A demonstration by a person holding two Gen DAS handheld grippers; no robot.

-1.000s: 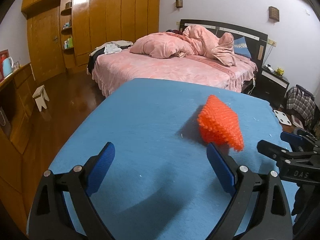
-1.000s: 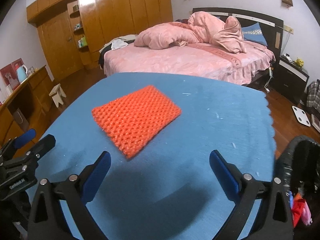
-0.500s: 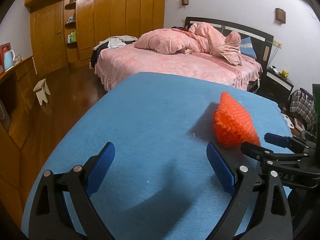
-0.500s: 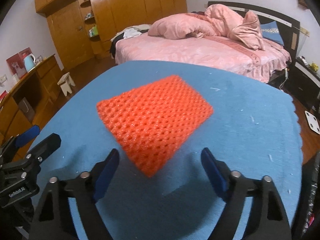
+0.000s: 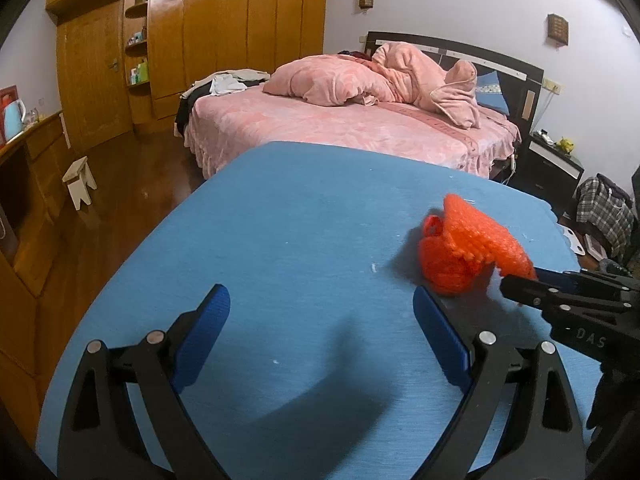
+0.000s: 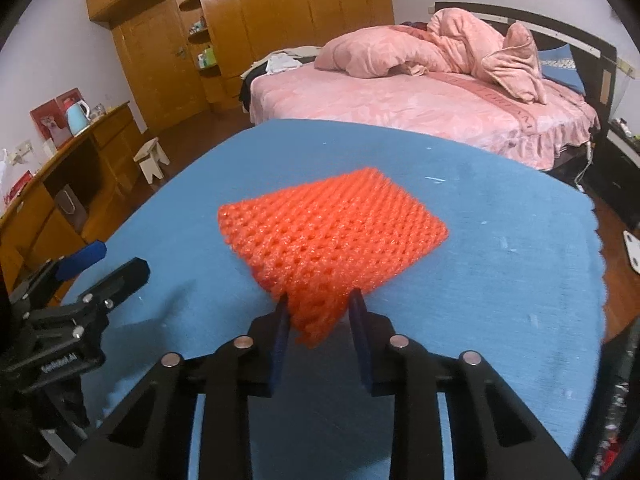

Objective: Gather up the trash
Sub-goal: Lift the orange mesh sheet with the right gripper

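Now right gripper [image 6: 320, 312]: jaws have just been closing and pinch the near corner of the orange foam mesh sleeve [image 6: 332, 236], the rest of which lies ahead on the blue table cloth [image 6: 500, 280]. Left gripper [image 5: 320, 320] gapes wide, empty, sleeve ahead to its right.

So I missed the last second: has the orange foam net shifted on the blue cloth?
Yes. The orange foam net now sits closer, its near corner between the right gripper jaws, which just closed.

right claw [image 6: 320, 320] pinched narrow, left claw [image 5: 320, 336] agape
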